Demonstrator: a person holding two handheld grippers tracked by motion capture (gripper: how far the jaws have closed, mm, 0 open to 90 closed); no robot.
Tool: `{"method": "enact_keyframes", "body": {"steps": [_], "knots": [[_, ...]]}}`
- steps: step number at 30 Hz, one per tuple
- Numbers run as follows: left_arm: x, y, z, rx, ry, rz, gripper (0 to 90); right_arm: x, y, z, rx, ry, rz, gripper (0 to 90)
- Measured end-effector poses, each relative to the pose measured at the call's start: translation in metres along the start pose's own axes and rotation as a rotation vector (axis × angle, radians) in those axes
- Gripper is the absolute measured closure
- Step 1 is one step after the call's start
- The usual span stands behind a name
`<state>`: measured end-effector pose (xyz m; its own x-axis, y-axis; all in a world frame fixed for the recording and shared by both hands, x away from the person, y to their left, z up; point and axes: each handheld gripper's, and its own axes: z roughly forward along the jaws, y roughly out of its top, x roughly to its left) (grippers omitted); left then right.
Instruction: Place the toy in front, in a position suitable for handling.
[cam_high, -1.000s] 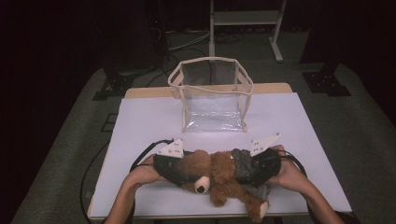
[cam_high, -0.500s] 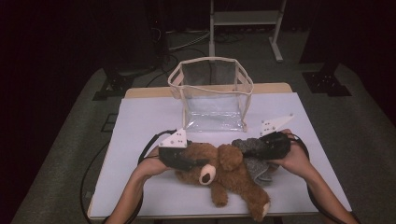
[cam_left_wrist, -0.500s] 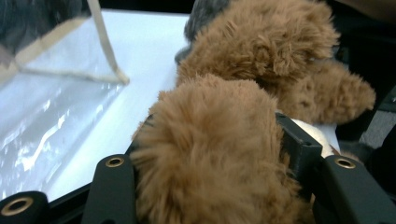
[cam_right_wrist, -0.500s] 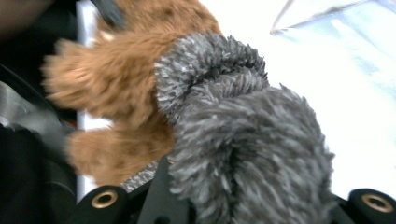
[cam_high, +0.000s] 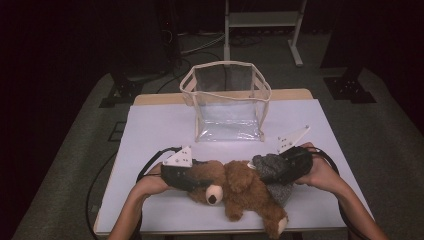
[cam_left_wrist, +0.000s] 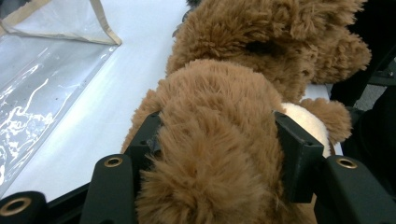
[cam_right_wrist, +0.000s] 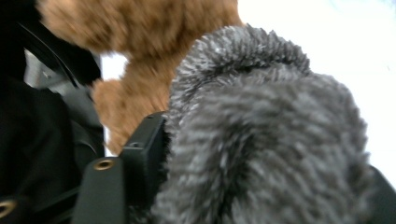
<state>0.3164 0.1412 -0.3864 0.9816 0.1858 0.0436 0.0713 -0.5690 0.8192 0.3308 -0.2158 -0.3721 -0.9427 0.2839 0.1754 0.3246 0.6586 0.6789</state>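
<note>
While the brown plush bear (cam_high: 240, 192) lies across the lower middle of the high view on the white worktop (cam_high: 160, 130), it is gripped from the left of the frame by the left claw (cam_high: 197, 181), whose two black jaws are seen in the left gripper view pressed into the brown fur on either side of a rounded part of the bear (cam_left_wrist: 219, 154); the claw is thus clamped on the bear, partly closed around the thick pile. The bear's cream muzzle with its dark nose (cam_high: 214, 195) is turned toward the lower edge of the high view, just beside that claw. At the right of the bear, a grey plush toy (cam_high: 272, 172) is held by the right claw (cam_high: 270, 172). In the right gripper view the grey fur (cam_right_wrist: 266, 140) bulges between the jaws and one black jaw is seen pressed against its left side, the other being hidden by the pile; these jaws have just been opening, yet the grey toy is between them and in contact with them. The grey toy is touching the bear's body. A clear bag with cream edging (cam_high: 227, 102) is stood upright and open-topped in the upper middle of the worktop, apart from both toys and both hands.
</note>
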Motion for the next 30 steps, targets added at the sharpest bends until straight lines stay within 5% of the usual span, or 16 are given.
{"method": "enact_keyframes", "body": {"steps": [7,13,16,18,21,24,30], "knots": [[-0.001,-0.001,0.0,0.008,-0.022,-0.016,40.1,0.004,-0.01,0.016,0.055,0.055,-0.033,20.3],[-0.001,0.001,0.006,0.028,-0.031,-0.024,28.0,0.012,-0.011,0.038,0.085,-0.017,-0.077,13.2],[-0.001,0.002,0.012,0.025,-0.036,-0.017,29.2,0.013,-0.011,0.04,0.073,-0.062,-0.061,25.4],[-0.002,0.003,0.014,0.018,-0.006,-0.015,39.4,0.014,-0.011,0.038,0.053,-0.097,-0.046,42.3],[0.0,0.005,0.012,-0.007,0.027,-0.015,47.8,0.014,-0.008,0.034,0.021,-0.137,-0.056,54.0],[0.005,0.012,0.01,-0.041,0.035,-0.006,48.2,0.01,0.0,0.025,0.038,-0.154,-0.07,56.4],[0.025,0.039,0.01,-0.05,0.116,0.057,46.8,-0.01,0.016,0.006,0.049,-0.256,-0.104,56.6]]}}
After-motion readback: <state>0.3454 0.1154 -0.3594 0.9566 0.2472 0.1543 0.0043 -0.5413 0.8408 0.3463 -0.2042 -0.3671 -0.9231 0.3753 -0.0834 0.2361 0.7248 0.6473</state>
